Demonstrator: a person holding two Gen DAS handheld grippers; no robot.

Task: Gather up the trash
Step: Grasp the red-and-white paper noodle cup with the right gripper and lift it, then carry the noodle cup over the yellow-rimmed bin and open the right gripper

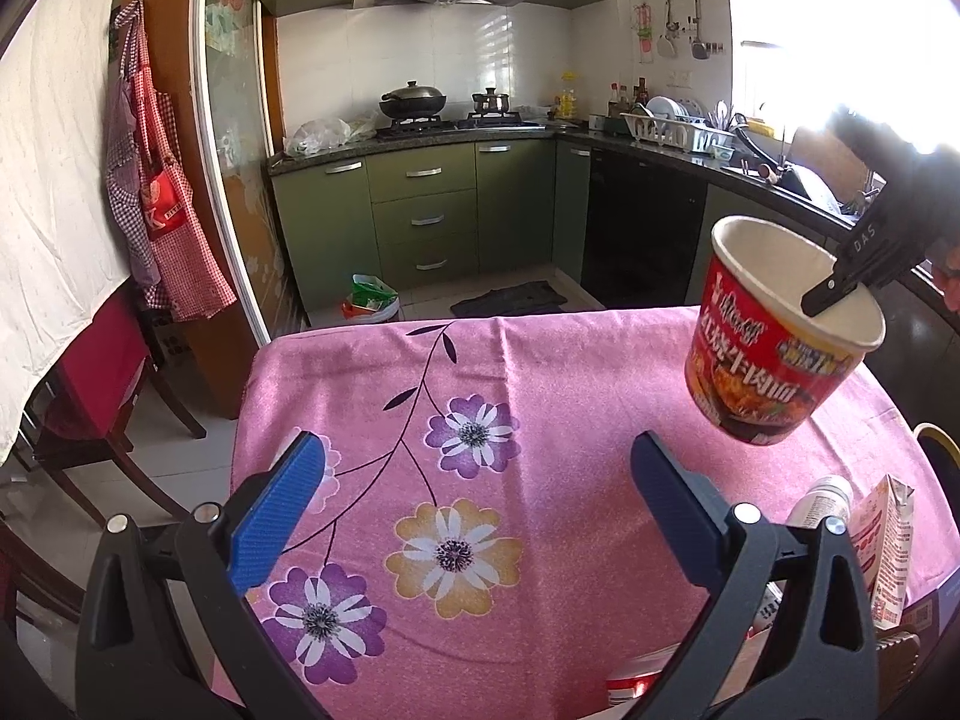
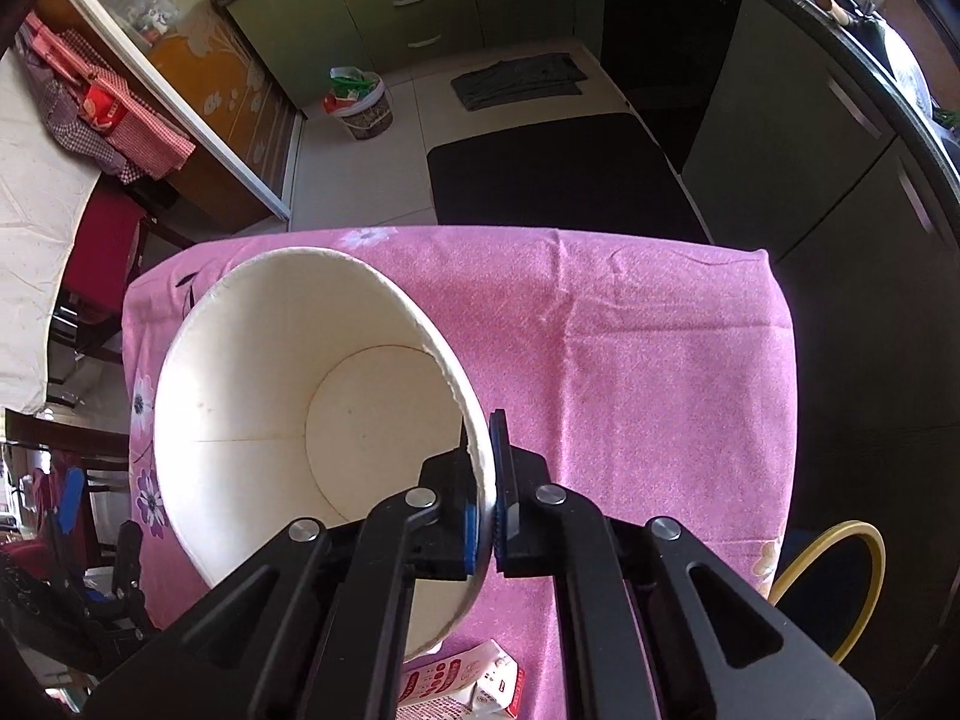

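Right gripper (image 2: 485,498) has its jaws clamped on the noodle cup (image 1: 780,336) rim, one jaw inside; left gripper (image 1: 480,510) jaws wide apart, nothing between them.

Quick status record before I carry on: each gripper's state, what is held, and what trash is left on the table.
right gripper: shut on the noodle cup's rim, one finger inside, one outside
noodle cup: empty, red printed wall, lifted clear of the table, tilted
left gripper: open, nothing between its fingers, above the tablecloth
tablecloth: pink with flowers, covers the table
carton: red and white, near the table's near right edge
other trash: a white bottle beside the carton
bin on kitchen floor: already holds rubbish
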